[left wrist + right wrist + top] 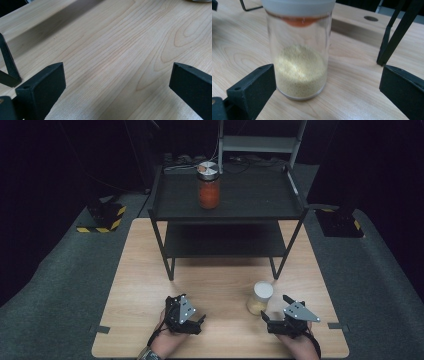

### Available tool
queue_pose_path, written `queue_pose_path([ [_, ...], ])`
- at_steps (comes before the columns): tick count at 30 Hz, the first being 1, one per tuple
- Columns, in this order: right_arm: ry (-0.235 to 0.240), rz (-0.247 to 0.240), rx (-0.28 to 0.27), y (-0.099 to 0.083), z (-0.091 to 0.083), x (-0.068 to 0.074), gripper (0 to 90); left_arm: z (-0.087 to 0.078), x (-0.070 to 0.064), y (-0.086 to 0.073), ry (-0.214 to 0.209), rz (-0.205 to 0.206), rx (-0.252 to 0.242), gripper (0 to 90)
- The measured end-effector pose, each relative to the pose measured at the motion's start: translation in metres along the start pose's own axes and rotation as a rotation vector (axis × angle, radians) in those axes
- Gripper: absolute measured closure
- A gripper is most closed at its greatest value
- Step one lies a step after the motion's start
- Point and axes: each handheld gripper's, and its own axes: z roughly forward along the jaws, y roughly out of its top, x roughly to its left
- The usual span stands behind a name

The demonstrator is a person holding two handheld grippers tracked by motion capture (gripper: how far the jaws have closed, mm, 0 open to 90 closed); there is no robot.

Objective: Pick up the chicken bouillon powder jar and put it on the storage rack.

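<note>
**Two jars, two grippers, one shelf rack**

The jar of yellow grains (pixel 260 297) stands upright on the wooden table (pixel 135 285), near its front edge and toward the right-hand corner, just in front of the rack's right front leg. It is one clear jar with a pale lid, filled with fine yellow grains to a little under half its height in the right gripper view (pixel 299 70).

The right gripper (pixel 276 315) sits just beside that jar, on its front-right side at the table's front edge. Its two black jaws stand wide apart; the jar lies ahead of them, nearer the left jaw, and neither jaw touches it.

The left gripper (pixel 197 317) rests near the middle of the front edge, well apart from the jar. Its two jaws are also spread, with bare wood between them (pixel 117 75).

Farther back, one black two-tier shelf rack (pixel 227 215) stands across the rear half of the table. On its top tier, left of centre and toward the back edge, stands a second jar (pixel 208 186), with red-orange contents and a metal lid.
</note>
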Motion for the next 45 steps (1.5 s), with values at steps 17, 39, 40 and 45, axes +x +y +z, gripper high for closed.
queue_pose_path([
  [17,0.02,0.029,-0.088,0.014,-0.012,0.008,0.4,0.0,0.002,0.0,-0.015,0.008,0.002,0.8],
  [39,0.034,0.046,-0.129,0.027,0.009,0.014,7.8,0.002,0.006,0.002,-0.051,0.026,0.008,0.8],
  [40,0.034,0.046,-0.129,0.027,0.009,0.014,7.8,0.002,0.006,0.002,-0.051,0.026,0.008,0.8],
  [45,0.034,0.083,-0.154,0.024,0.01,0.011,13.9,0.002,0.009,0.001,-0.061,0.015,0.006,0.8],
])
